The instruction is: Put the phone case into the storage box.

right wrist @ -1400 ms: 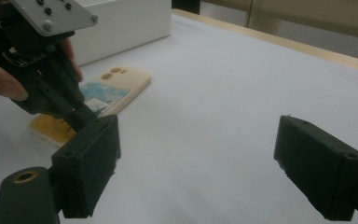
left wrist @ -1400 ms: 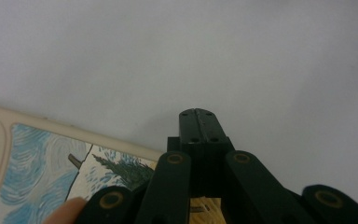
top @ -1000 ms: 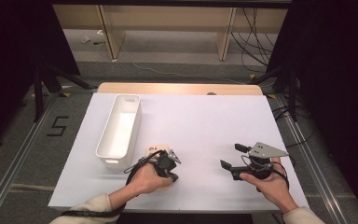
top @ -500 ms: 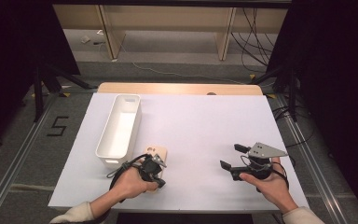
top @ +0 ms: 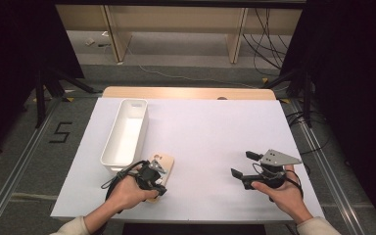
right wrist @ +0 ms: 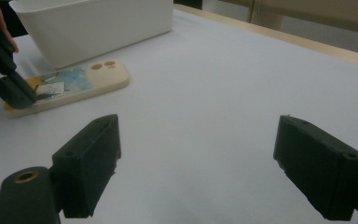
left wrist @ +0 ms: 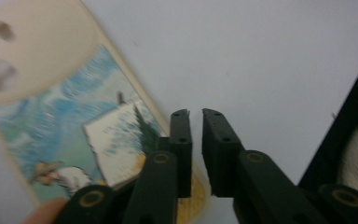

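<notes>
A cream phone case (top: 162,161) with a blue painted picture lies flat on the white table (top: 215,132), just right of the white bin. My left gripper (top: 159,189) hangs over its near end, tips low by the case's edge (left wrist: 74,116). Its jaws (left wrist: 195,114) have just been opening and stand a narrow gap apart, with nothing pressed between them. In the right gripper view the case (right wrist: 74,84) shows with the left gripper's tip (right wrist: 23,98) at its end. My right gripper (top: 242,164) rests at the table's right, jaws wide open (right wrist: 198,126) and empty.
A long white bin (top: 108,142) stands at the left, its near wall (right wrist: 98,23) close behind the case. A wooden strip (top: 186,93) runs along the table's far edge. The floor beyond holds cables and stand legs.
My left hand has drawn left and back toward the person. The phone case now lies flat and fully in sight beside the bin. The right hand has not moved.
</notes>
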`<state>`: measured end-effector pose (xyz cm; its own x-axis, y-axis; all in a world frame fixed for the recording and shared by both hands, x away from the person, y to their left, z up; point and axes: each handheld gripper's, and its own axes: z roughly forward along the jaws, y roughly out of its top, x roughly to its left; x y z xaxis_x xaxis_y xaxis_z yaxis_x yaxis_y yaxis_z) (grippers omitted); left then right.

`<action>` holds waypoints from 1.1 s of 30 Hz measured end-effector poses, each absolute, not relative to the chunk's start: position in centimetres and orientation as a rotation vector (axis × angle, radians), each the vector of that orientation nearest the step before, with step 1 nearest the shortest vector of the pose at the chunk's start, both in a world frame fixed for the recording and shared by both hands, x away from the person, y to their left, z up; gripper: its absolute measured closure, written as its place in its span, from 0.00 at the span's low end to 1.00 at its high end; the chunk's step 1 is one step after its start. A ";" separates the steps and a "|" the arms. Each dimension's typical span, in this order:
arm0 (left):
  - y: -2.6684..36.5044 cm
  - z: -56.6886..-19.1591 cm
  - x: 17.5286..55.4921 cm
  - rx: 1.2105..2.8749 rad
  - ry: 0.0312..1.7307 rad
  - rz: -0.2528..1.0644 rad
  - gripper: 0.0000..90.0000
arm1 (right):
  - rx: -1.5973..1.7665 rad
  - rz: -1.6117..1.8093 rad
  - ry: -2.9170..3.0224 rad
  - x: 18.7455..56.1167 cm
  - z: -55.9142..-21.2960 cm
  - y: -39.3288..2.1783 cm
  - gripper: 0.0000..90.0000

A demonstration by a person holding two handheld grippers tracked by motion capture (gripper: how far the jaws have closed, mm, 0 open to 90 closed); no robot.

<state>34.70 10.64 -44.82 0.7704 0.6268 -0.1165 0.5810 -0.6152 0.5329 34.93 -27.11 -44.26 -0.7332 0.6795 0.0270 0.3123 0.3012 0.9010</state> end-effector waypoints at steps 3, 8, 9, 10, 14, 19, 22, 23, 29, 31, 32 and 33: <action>10.4 -44.1 35.3 2.347 0.919 0.252 0.45 | 0.889 1.409 2.213 34.9 -44.2 -27.1 0.17; 9.2 -44.1 36.7 2.328 1.005 0.364 0.16 | 0.886 1.411 2.218 34.9 -44.2 -27.0 0.17; 8.9 -44.1 37.0 2.333 1.009 0.381 0.13 | 0.885 1.412 2.217 34.9 -44.2 -27.0 0.17; 8.7 -44.1 37.3 2.329 1.020 0.396 0.13 | 0.885 1.412 2.217 34.9 -44.2 -27.0 0.17; 7.9 -44.0 38.5 2.323 1.069 0.393 0.04 | 0.886 1.411 2.216 34.9 -44.2 -27.1 0.17; 7.1 -44.2 39.9 2.349 1.132 0.399 0.05 | 0.888 1.410 2.215 34.8 -44.1 -27.1 0.17; 6.7 -44.3 40.5 2.368 1.159 0.426 0.06 | 0.883 1.412 2.215 34.8 -44.1 -27.0 0.17; 6.6 -44.4 40.7 2.374 1.170 0.416 0.06 | 0.883 1.413 2.214 34.8 -44.1 -27.0 0.17; 6.5 -44.8 41.6 2.385 1.218 0.398 0.07 | 0.884 1.413 2.212 34.8 -44.0 -27.0 0.17; 6.6 -44.9 41.7 2.381 1.228 0.399 0.07 | 0.886 1.411 2.212 34.8 -44.0 -27.0 0.17; 6.6 -44.9 41.8 2.380 1.236 0.398 0.07 | 0.885 1.410 2.211 34.8 -44.0 -27.0 0.17; 6.6 -44.9 41.9 2.380 1.239 0.396 0.07 | 0.887 1.405 2.210 34.7 -44.0 -27.0 0.17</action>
